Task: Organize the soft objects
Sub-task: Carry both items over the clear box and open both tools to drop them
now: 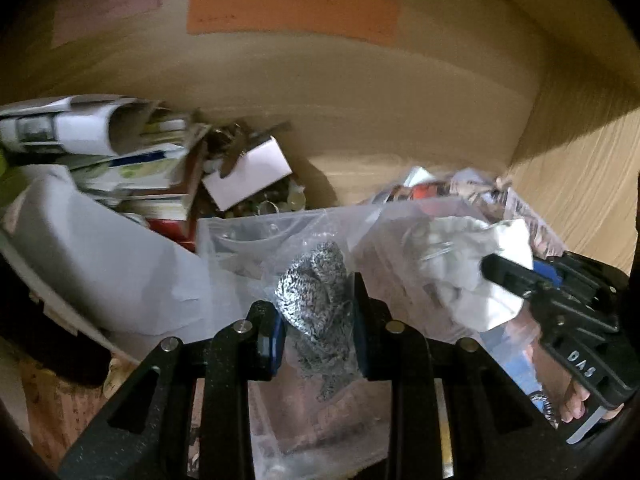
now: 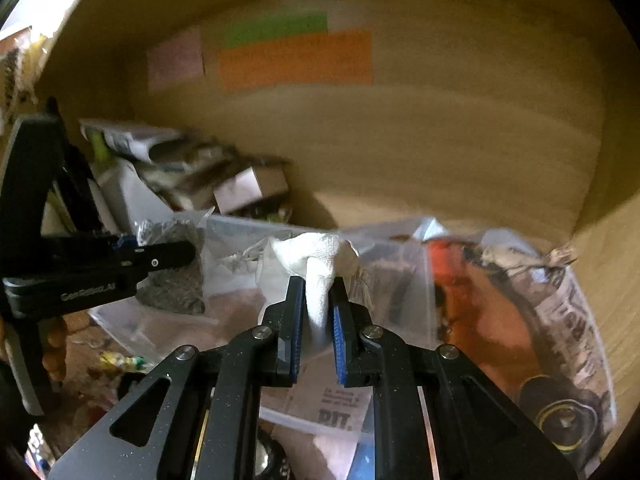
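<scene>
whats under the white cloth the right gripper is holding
Under the white cloth, pinched in the right gripper, lie clear plastic bags with printed paper showing through one. What sits beneath the bags is hidden.

Left wrist view: I've got a steel-wool scrubber pinched over a clear bag.

My left gripper [image 1: 318, 320] has its blue-padded jaws closed on the grey metal scrubber [image 1: 316, 280], which sits above the clear plastic bag [image 1: 240, 248]. To my right, the right gripper [image 1: 516, 280] comes in from the side and clamps a crumpled white cloth [image 1: 472, 272]. A heap of papers and boxes [image 1: 132, 168] lies at the left, and an orange sticky note [image 1: 292, 10] is on the wooden back wall [image 1: 400, 100].
</scene>
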